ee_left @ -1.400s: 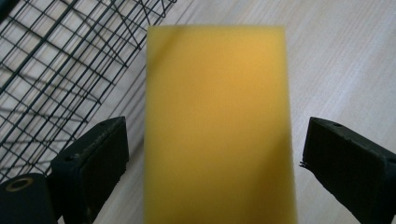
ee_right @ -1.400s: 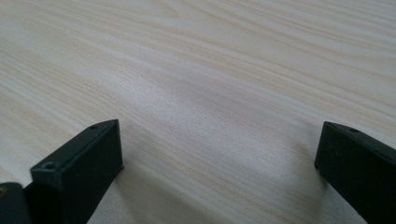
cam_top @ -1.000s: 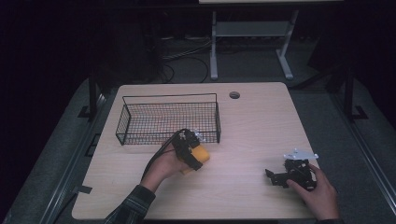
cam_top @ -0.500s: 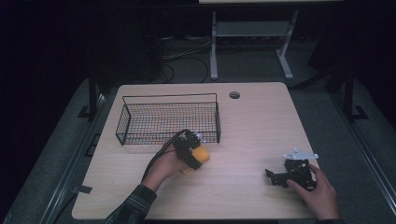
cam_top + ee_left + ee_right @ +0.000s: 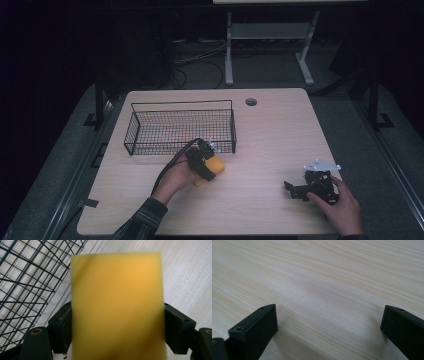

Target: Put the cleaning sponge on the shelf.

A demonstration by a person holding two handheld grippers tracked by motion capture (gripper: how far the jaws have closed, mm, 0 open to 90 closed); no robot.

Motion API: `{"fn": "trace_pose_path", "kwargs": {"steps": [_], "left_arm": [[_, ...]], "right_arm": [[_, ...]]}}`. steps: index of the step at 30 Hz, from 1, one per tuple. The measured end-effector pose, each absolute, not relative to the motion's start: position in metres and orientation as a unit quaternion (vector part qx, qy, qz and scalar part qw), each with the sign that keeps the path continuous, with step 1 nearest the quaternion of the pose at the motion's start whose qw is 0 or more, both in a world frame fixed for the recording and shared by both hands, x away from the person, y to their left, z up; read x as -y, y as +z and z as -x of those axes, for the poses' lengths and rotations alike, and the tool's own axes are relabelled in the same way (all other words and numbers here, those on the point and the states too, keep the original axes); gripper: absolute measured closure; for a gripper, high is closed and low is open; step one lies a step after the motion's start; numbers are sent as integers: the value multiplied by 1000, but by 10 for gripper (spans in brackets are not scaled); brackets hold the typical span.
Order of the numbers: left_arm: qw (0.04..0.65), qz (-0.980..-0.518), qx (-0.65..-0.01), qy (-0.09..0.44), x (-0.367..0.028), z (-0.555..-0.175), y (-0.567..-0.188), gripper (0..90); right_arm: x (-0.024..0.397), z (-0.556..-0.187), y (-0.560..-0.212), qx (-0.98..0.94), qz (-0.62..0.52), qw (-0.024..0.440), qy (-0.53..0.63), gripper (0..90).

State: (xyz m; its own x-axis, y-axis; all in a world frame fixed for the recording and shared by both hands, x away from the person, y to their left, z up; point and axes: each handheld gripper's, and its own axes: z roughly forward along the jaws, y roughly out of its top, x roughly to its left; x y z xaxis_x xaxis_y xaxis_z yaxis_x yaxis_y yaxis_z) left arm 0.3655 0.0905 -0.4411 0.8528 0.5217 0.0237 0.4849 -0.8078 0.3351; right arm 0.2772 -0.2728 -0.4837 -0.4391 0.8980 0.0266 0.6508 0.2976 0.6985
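We see the left gripper [image 5: 214, 166] clamped on a yellow sponge [image 5: 212, 167], its two black jaws pressing the sponge's opposite sides in the left gripper view, where the sponge [image 5: 116, 307] stands up between them and hides most of what lies ahead. Just off that gripper's left side, in the same view, runs the black wire basket [image 5: 30, 287], its mesh wall close by the sponge; from the high view the basket [image 5: 180, 127] sits directly ahead of the gripper, on the far side of it from the person's left hand [image 5: 176, 176], and we cannot tell whether the sponge touches the wire. Beneath the sponge lies the pale wooden worktop [image 5: 270, 135].

The right gripper [image 5: 295, 189] rests low on the worktop, well apart from the left one and off to its right, held by the person's right hand [image 5: 342, 207]. In the right gripper view its jaws stand wide apart with bare wood grain [image 5: 324, 290] between and ahead of them, and nothing is gripped.
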Motion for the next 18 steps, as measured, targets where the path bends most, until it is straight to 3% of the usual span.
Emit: {"fn": "trace_pose_path", "kwargs": {"steps": [18], "left_arm": [[178,-949,-257,40,-96,-359,-423,228]], "right_arm": [[273,-277,-484,-783,-494,189,327,1]]}}
